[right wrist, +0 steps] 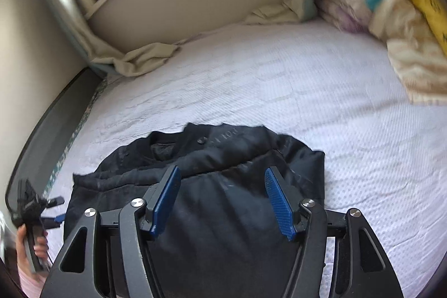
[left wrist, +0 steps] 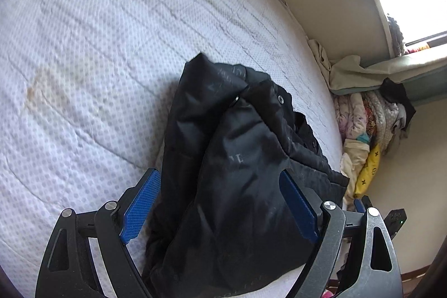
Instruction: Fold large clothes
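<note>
Left wrist view: your left gripper (left wrist: 219, 196) stood with jaws apart, the black jacket (left wrist: 237, 172) bunched between the blue pads (left wrist: 142, 203) without being pressed. The jacket lay on the mattress (left wrist: 97, 46), near its right edge.

Right wrist view: your right gripper (right wrist: 222, 200) was apart above the jacket (right wrist: 209, 186), gripping nothing. Your left hand (right wrist: 28, 250) showed at near left.

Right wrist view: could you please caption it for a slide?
Open right gripper above a black jacket on the mattress.
</note>
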A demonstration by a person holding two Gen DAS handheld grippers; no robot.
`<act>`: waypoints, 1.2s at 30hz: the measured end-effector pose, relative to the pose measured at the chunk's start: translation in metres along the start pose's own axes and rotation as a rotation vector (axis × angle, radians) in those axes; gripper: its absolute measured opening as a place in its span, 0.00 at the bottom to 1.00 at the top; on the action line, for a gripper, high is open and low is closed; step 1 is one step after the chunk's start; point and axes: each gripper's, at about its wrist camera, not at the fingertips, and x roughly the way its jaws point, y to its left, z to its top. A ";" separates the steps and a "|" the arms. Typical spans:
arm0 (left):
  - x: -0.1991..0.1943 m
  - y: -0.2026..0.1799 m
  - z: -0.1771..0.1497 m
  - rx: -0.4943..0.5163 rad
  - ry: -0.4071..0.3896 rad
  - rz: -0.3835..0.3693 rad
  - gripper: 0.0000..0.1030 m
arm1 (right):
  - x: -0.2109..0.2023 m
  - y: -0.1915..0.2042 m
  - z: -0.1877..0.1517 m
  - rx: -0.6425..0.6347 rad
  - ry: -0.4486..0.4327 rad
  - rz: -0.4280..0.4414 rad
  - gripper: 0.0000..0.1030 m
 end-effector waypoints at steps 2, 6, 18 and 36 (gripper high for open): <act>0.006 0.006 -0.002 -0.027 0.025 -0.009 0.87 | -0.006 0.014 0.001 -0.020 -0.008 0.027 0.64; 0.025 0.016 -0.006 -0.064 0.088 -0.013 0.87 | -0.009 0.046 -0.007 -0.089 -0.003 0.104 0.64; 0.049 0.033 -0.010 -0.157 0.077 -0.141 0.94 | 0.014 0.049 -0.021 -0.101 0.106 0.152 0.65; 0.062 0.018 -0.012 -0.133 0.090 -0.176 0.51 | 0.036 0.066 -0.034 -0.144 0.156 0.132 0.41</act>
